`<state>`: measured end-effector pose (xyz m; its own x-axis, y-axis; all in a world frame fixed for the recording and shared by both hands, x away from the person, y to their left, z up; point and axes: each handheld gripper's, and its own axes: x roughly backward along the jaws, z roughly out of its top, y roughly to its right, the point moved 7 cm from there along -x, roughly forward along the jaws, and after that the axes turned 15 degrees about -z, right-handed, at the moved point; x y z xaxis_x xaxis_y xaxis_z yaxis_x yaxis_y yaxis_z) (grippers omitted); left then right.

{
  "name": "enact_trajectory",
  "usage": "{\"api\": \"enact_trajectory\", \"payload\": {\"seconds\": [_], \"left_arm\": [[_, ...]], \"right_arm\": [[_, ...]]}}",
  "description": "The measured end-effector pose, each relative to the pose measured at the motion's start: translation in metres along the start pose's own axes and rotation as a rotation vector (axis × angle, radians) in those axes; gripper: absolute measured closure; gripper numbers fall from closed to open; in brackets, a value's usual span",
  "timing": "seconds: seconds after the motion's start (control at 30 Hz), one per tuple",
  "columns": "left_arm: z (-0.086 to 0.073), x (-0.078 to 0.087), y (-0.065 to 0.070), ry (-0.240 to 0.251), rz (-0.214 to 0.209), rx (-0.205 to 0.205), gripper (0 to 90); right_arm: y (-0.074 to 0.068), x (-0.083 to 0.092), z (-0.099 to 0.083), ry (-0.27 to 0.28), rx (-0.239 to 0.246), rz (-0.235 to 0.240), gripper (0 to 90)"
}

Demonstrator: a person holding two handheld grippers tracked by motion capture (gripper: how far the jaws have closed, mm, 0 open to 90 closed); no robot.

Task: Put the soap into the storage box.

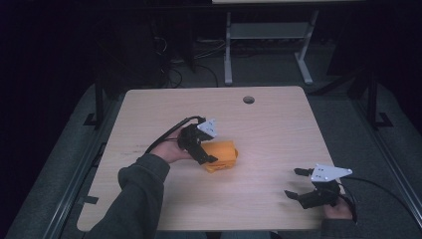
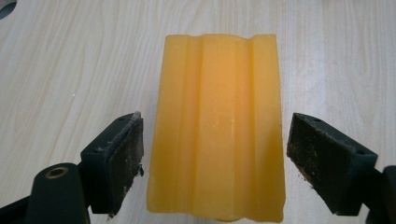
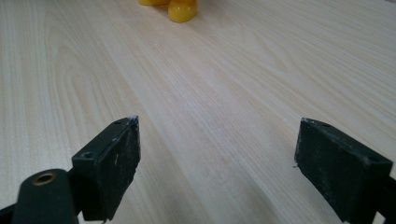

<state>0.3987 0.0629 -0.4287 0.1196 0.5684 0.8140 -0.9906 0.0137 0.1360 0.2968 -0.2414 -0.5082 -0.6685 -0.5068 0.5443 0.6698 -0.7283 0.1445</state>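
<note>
Left gripper (image 2: 215, 154) jaws spread wide, straddling the yellow block (image 2: 217, 126), one pad on each long side; small gaps on both sides, so nothing gripped yet. Block is a ribbed, waxy-looking yellow-orange slab lying flat on the wooden table (image 2: 70, 70), around the middle of the tabletop in the high view (image 1: 221, 155), just right of the left gripper (image 1: 201, 144). Step looks like pre-grasp: jaws lined up around the block, close not yet made. Next move probably calls for squeezing the jaws in evenly on the two long sides, keeping the block centred so it doesn't skew or slip on the smooth faces, then lifting. Right gripper (image 3: 217, 163) also released, jaws wide apart over bare table, holding nothing; it sits near the front right corner (image 1: 311, 191), well apart from the block, whose edge shows far off at the top of its view (image 3: 182, 10). No brand, label or readable writing on the block, grippers or table.
</note>
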Motion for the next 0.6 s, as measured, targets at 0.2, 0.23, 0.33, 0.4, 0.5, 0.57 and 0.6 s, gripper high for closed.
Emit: {"api": "enact_trajectory", "payload": {"seconds": [0.2,0.23,0.33,0.4,0.5,0.57,0.6], "left_arm": [[0.000,0.005,0.003,0.000,0.006,-0.003,17.6],[0.000,0.005,0.003,0.008,0.007,-0.001,17.6],[-0.001,0.006,0.004,0.001,0.008,0.006,17.7],[-0.002,0.007,0.005,-0.005,0.009,0.001,17.7],[-0.002,0.010,0.007,-0.002,0.011,0.002,17.7],[-0.003,0.011,0.008,-0.005,0.014,0.001,17.9],[-0.003,0.012,0.008,0.000,0.015,0.004,17.8]], "right_arm": [[0.001,0.001,0.000,0.002,-0.002,-0.003,13.7],[0.001,0.000,0.000,0.002,-0.001,-0.002,13.7],[0.000,0.000,0.001,0.001,0.003,-0.003,13.7],[0.000,0.000,0.001,0.003,0.000,-0.003,13.7],[0.000,0.000,0.001,0.003,-0.001,-0.005,13.7],[0.000,0.000,0.001,-0.001,0.002,-0.006,13.7],[0.000,0.000,0.001,0.000,0.003,-0.006,13.7]]}}
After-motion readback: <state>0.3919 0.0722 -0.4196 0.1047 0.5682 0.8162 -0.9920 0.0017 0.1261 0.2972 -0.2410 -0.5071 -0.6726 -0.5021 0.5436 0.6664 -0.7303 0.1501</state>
